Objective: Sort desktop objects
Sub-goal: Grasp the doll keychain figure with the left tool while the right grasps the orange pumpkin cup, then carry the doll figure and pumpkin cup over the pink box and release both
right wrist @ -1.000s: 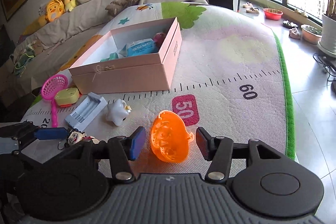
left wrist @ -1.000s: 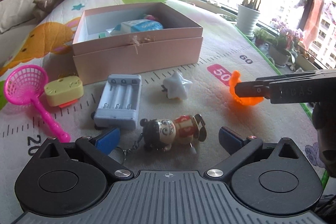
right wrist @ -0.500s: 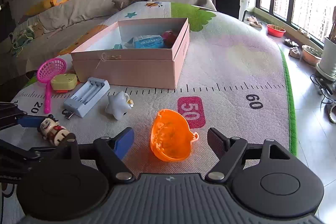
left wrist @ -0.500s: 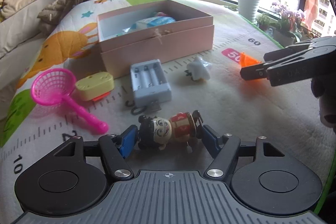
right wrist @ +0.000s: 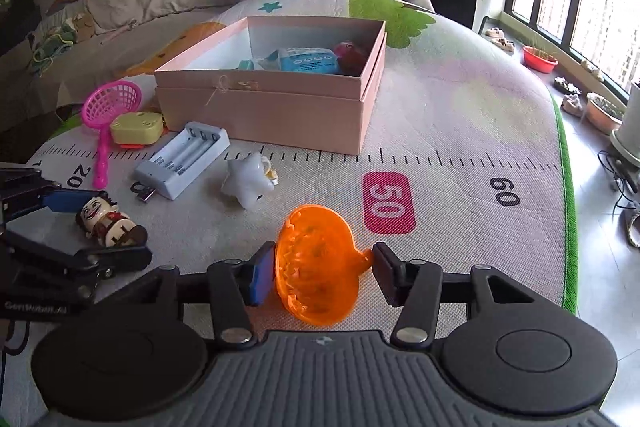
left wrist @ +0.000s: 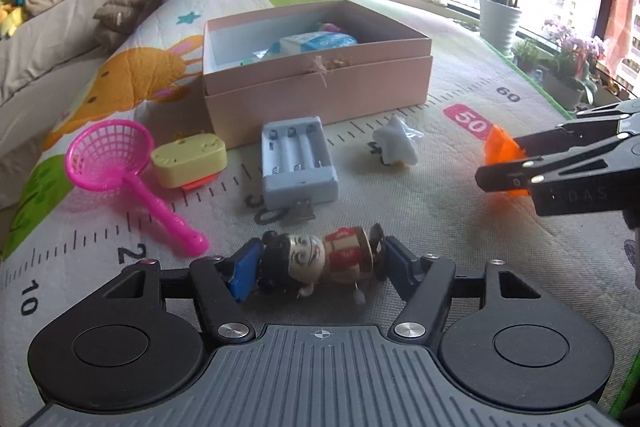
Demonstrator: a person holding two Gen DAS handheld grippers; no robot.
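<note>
Surface is a play mat (right wrist: 460, 115) printed with a ruler scale (10, 20, 50, 60 readable, 50 in a pink badge), sofa with plush toys far left, window and potted plants right. Left gripper (left wrist: 318, 263) fingers closed onto the ends of the doll figure (left wrist: 320, 259), lying on the mat, long axis left-right, head left. Right gripper (right wrist: 318, 269) fingers touch both sides of the orange pumpkin basket (right wrist: 316, 267), near the 50; open pink box (right wrist: 280, 107) sits farther back.
</note>
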